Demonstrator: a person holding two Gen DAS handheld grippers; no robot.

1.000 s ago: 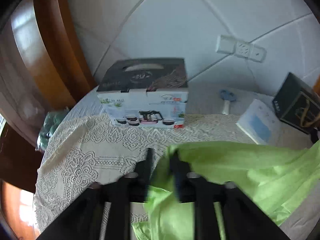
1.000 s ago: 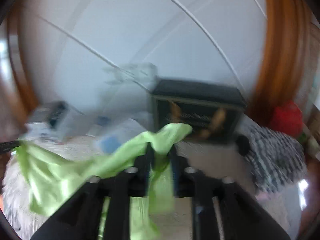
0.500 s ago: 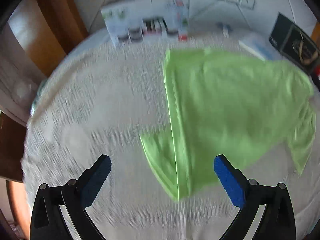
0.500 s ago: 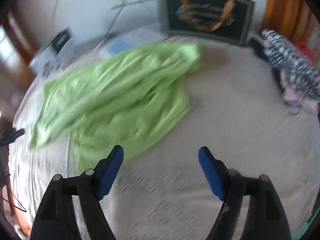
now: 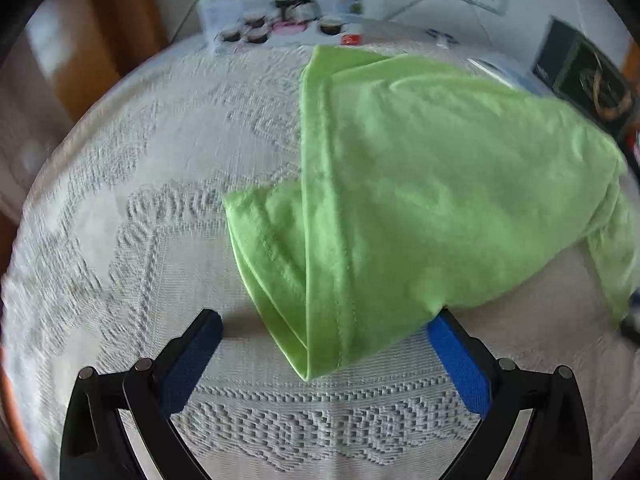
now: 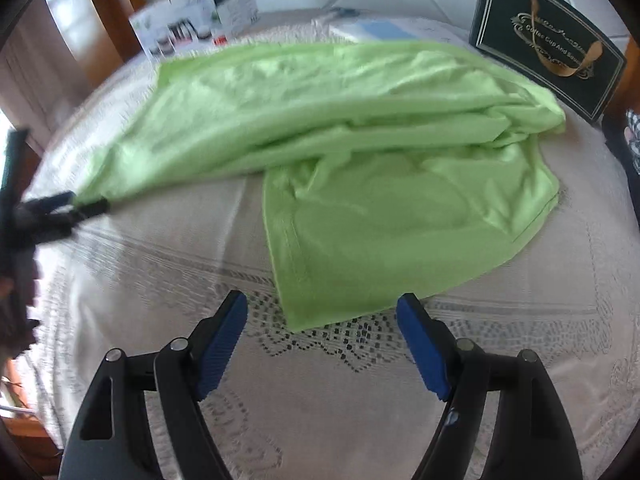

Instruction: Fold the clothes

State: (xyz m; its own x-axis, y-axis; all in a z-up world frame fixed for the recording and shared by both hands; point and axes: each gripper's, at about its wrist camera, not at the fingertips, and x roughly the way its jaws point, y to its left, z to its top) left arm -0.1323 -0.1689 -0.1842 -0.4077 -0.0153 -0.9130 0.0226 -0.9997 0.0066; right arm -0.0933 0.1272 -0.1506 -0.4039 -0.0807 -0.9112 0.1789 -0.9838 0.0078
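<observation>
Lying spread on the lace-covered bench (image 5: 120,240), the green shirt (image 5: 420,184) occupies the middle and far side of the surface, with one layer folded over another and a hemmed corner pointing toward the left gripper (image 5: 324,336). That gripper stands wide open and grips nothing; the shirt's near edge drapes over the tip of its right finger. The right gripper (image 6: 322,312) is likewise spread wide and empty, its blue pads (image 6: 420,344) flanking the nearest hem of the shirt (image 6: 360,220) without closing on it. Along the far edge of the bench stand a white printed carton (image 6: 192,16), a black box with gold lettering (image 6: 548,40) and a flat white-and-blue pack (image 6: 384,30). Both views are slightly motion-blurred.
</observation>
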